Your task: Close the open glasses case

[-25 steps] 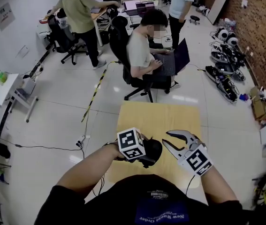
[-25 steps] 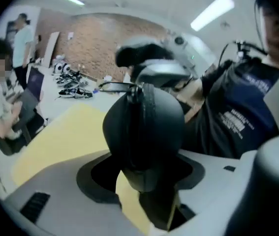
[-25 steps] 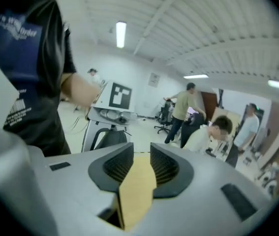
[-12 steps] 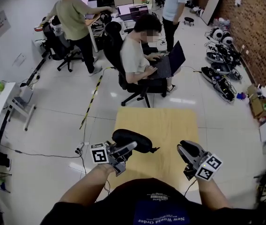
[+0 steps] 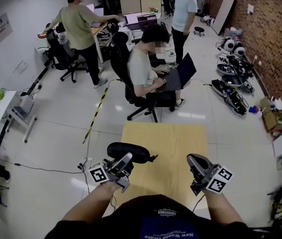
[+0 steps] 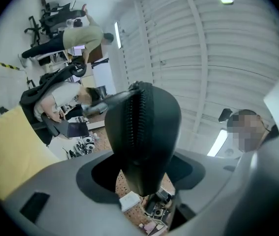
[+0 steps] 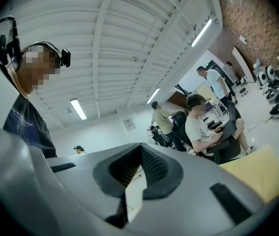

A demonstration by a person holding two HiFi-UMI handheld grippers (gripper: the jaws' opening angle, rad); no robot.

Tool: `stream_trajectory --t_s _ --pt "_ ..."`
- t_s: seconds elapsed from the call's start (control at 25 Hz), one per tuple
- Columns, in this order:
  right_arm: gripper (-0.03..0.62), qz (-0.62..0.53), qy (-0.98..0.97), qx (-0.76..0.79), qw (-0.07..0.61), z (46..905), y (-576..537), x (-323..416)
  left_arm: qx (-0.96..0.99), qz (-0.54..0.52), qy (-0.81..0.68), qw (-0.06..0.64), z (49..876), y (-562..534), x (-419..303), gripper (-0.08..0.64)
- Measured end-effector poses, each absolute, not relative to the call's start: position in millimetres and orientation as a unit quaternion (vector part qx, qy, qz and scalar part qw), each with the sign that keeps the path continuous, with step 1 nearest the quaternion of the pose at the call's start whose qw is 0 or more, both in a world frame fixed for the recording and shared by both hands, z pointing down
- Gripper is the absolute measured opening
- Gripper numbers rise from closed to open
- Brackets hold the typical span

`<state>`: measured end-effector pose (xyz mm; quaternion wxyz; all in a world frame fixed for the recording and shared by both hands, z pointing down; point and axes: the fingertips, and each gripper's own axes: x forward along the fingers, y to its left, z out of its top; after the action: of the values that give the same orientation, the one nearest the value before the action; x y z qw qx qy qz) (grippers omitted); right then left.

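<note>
1. Grip: left gripper (image 5: 126, 159) clamps one end of case (image 5: 129, 152), which is held in the air over the near left edge of table (image 5: 180, 133). Right gripper (image 5: 196, 160) has just shut its jaws on nothing, well apart to the right.
2. Step, as judged: checking closure. Do it well by keeping the left jaws firm across both shells and pressing any gap along the seam together with the right tips.
3. Look: case is black, smooth, a rounded oval. A toothed seam runs down its end, and the halves apparently meet there.
</note>
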<state>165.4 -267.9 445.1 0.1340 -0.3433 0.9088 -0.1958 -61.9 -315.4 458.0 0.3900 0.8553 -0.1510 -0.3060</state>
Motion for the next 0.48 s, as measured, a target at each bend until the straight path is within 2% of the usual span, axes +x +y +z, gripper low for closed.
stream_trajectory --t_s 0.48 --pt "-0.015 -0.182 0.914 -0.351 0.089 453 -270 153 0.86 -0.299 -0.154 0.384 453 -314 -60 0.273"
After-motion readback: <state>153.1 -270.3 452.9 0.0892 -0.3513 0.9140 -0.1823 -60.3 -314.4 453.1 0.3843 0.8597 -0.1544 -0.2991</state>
